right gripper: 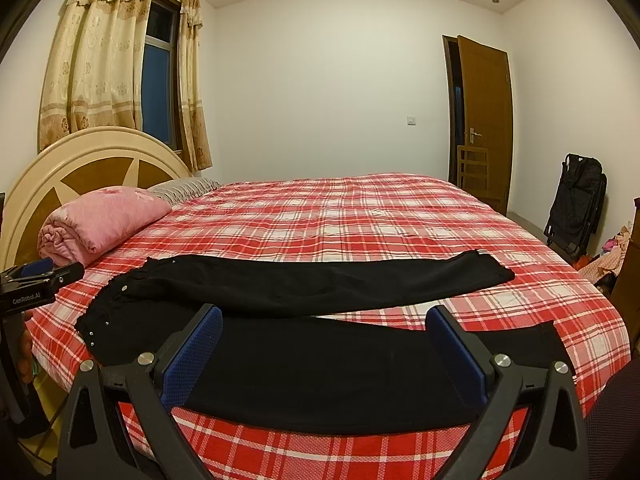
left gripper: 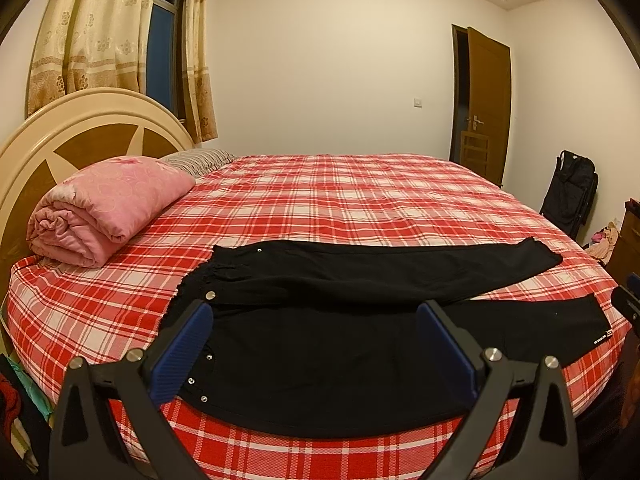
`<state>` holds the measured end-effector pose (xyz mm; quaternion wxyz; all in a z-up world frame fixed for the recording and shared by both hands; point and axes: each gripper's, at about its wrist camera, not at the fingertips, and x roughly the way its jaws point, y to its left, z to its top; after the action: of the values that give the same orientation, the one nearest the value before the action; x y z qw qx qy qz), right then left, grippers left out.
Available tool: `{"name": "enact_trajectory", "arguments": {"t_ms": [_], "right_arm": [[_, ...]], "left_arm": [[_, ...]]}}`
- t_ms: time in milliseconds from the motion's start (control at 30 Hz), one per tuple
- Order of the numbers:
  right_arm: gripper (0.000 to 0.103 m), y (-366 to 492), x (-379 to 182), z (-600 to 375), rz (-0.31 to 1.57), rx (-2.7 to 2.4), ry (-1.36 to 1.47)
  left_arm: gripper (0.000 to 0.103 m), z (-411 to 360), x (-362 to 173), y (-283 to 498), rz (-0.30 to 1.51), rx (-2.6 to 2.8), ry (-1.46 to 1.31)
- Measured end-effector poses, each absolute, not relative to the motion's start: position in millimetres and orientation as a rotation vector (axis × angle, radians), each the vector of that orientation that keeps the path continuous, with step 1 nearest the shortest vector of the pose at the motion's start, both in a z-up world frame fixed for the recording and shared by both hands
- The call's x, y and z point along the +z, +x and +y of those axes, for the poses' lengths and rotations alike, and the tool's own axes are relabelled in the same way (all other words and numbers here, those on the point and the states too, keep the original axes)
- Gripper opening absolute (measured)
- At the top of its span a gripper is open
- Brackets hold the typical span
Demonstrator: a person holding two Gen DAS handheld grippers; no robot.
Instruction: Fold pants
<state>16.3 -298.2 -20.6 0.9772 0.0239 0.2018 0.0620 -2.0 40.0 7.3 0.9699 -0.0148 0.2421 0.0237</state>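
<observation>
One pair of black pants, two legs spread flat on the bed near its front edge, waist toward the headboard. Two grippers: left gripper and right gripper, both with jaws wide apart, holding nothing, above the near leg. One rolled pink blanket, one striped pillow, well clear of the pants.

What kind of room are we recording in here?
Almost certainly a home bedroom: a large bed with a plaid sheet and arched headboard, a rolled pink quilt by it, and a curtained window. Black pants lie spread on the bed.
</observation>
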Motion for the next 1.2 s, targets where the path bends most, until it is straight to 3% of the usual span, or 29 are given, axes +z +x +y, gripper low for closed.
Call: {"name": "enact_trajectory", "arguments": {"t_ms": [400, 667, 1000, 1200], "right_arm": [[0.102, 22.4, -31.8, -300.6, 0.432, 0.137, 0.048], [0.102, 56.3, -66.2, -317.4, 0.554, 0.151, 0.062], [0.102, 125.4, -90.4, -357.1, 0.663, 0.086, 0.072], [0.102, 169.3, -95.4, -378.5, 0.717, 0.042, 0.053]], "left_arm": [[0.103, 41.9, 1.7, 1.2, 0.505, 0.049, -0.023], [0.103, 61.2, -20.6, 27.4, 0.585, 0.034, -0.026], [0.103, 182.9, -46.7, 144.7, 0.699, 0.159, -0.022], [0.103, 207.2, -64.3, 229.7, 0.785, 0.117, -0.046]]}}
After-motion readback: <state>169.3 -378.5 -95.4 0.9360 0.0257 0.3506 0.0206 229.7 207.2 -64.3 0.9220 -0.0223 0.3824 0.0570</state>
